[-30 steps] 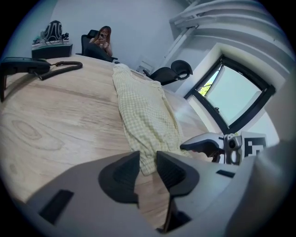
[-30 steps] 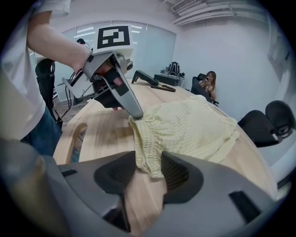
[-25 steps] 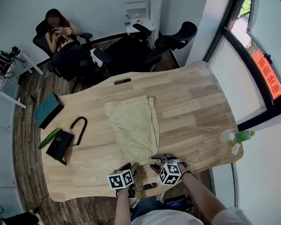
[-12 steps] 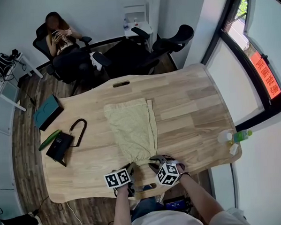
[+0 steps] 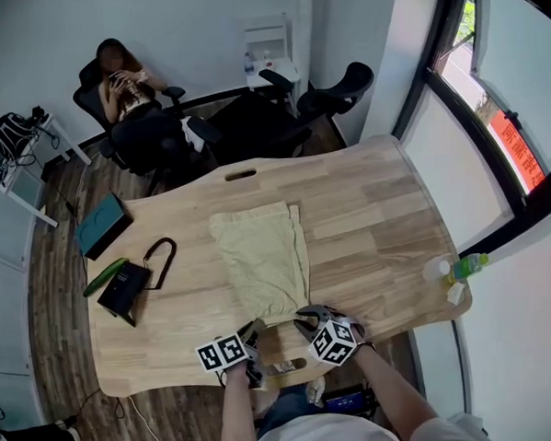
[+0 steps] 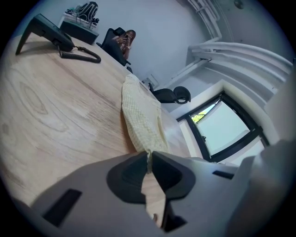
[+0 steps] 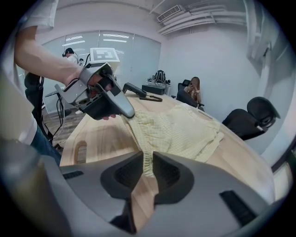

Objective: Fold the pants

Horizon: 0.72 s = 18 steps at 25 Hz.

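At table (image 5: 377, 219) edge, pants (image 5: 264, 257) between jaws

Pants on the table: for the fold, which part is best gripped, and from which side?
Probably the near end, one corner each, from the person's side of the table. The pants lie flat and lengthwise away, so that end can lift over the rest. The left gripper and right gripper have just been closing, each now pinching that fabric edge.

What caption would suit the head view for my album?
The left tongs and right tongs, their jaws just closing, pinch the near edge of pale yellow pants on a wooden table.
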Tool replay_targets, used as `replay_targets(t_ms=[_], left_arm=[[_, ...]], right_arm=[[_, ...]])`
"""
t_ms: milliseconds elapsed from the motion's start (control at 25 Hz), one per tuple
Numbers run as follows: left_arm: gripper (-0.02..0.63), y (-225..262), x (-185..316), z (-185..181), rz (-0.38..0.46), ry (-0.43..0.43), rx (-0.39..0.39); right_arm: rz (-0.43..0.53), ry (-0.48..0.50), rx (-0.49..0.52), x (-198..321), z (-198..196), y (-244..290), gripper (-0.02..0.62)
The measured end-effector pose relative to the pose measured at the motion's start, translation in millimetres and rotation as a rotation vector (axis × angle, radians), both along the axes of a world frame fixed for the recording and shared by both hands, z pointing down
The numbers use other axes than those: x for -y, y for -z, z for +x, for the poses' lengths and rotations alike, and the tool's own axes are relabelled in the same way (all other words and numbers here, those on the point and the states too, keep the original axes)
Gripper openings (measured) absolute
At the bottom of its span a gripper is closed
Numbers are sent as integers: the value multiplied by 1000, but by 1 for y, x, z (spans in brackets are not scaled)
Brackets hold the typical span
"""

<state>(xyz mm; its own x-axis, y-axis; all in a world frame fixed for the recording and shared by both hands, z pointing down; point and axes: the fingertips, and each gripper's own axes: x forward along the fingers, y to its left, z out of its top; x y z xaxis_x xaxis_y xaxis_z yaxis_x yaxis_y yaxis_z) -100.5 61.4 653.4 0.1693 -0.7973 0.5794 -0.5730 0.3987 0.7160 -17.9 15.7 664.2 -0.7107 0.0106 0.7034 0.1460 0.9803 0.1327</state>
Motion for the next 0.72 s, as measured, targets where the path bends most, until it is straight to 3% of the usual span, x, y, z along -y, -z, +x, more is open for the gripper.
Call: replay_targets(t_ms=[720], left_arm=[[35, 46, -40, 31, 93, -3, 22]], right_arm=[[-43, -52, 116, -37, 35, 48, 58]])
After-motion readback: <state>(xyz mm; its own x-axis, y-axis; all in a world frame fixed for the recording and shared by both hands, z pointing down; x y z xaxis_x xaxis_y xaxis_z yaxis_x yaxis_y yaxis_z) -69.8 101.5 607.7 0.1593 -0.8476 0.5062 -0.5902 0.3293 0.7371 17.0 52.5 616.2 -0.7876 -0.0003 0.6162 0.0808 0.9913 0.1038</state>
